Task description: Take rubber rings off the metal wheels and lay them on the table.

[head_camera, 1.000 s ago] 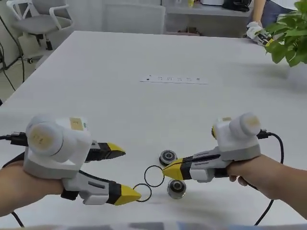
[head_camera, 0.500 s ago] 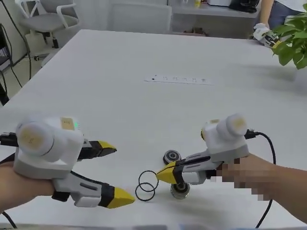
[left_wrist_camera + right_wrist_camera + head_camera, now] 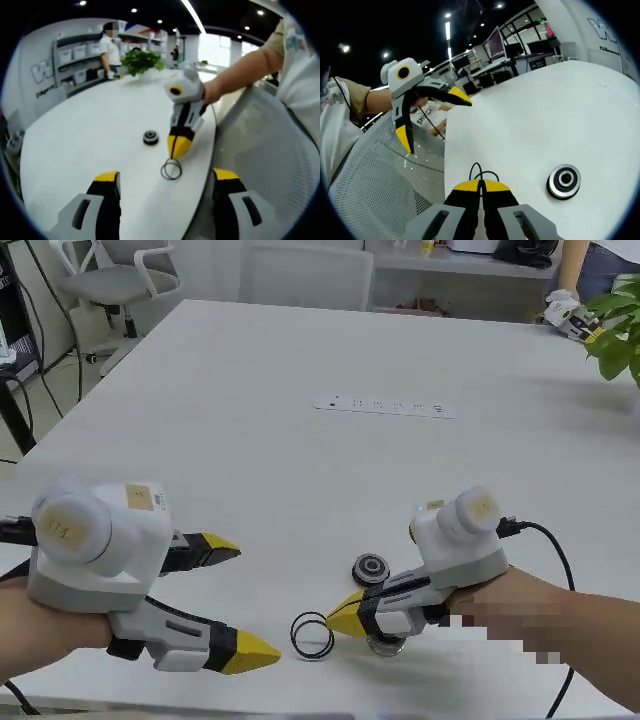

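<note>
Two thin black rubber rings (image 3: pixel 312 635) lie overlapping on the white table (image 3: pixel 300 470), between the grippers. My right gripper (image 3: pixel 343 623) is shut, its yellow tip touching the rings' right edge; I cannot tell whether it pinches one. In the right gripper view the rings (image 3: pixel 483 174) curve just past its closed tips (image 3: pixel 480 185). One metal wheel (image 3: pixel 371 568) stands bare behind it; a second wheel (image 3: pixel 384 645) is mostly hidden under it. My left gripper (image 3: pixel 233 598) is open left of the rings, holding nothing. In the left gripper view the rings (image 3: pixel 171 169) lie between its jaws.
A flat white strip with small marks (image 3: pixel 385 406) lies mid-table. A leafy plant (image 3: pixel 622 330) stands at the far right, an office chair (image 3: pixel 115 280) beyond the far left corner. The table's near edge runs just below both grippers. A person (image 3: pixel 109 50) stands by the shelves.
The right gripper has dropped toward the near edge and now covers the nearer wheel. The two rings, apart before, now overlap. The head camera has shifted; the left gripper has hardly moved.
</note>
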